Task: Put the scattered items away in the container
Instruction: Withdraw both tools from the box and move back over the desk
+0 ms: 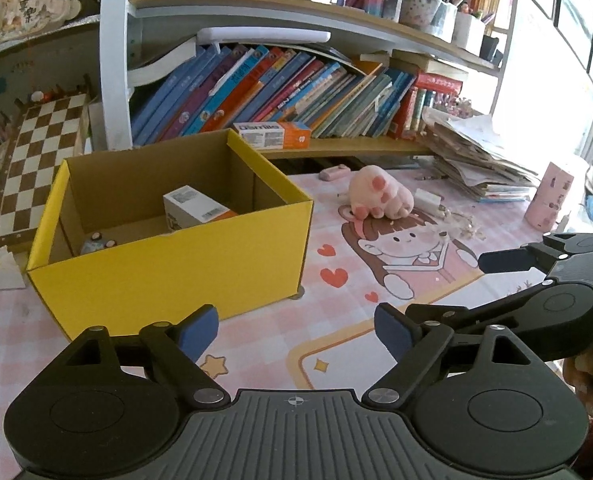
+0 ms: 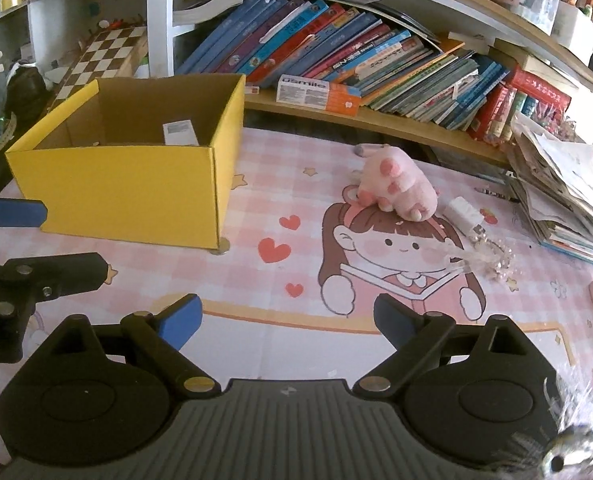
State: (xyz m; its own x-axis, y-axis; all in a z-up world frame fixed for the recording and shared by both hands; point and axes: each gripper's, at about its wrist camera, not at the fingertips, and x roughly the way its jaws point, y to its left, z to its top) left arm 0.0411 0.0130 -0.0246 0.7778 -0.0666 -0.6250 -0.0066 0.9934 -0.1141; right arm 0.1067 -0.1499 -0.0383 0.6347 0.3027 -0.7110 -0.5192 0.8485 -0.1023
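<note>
Bare mat [image 2: 280,344] ahead; yellow box [image 2: 136,200] left, paw plush [image 2: 396,192] beyond, paper stack [image 2: 556,184] right.

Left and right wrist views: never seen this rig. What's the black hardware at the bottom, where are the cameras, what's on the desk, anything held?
No robot arm here: a person carries a two-finger gripper in each hand, and each has a fisheye camera looking forward along its fingers. The left wrist view shows the left gripper at the bottom; the right wrist view shows the right gripper. Each view also catches the other gripper at its edge. Both are open and hold nothing.

On the pink cartoon desk mat stands a yellow cardboard box, the container. Inside lie a white and orange carton and a small object I cannot identify. Still outside on the mat: a pink plush paw, a small white item beside it, and a glittery trinket.
</note>
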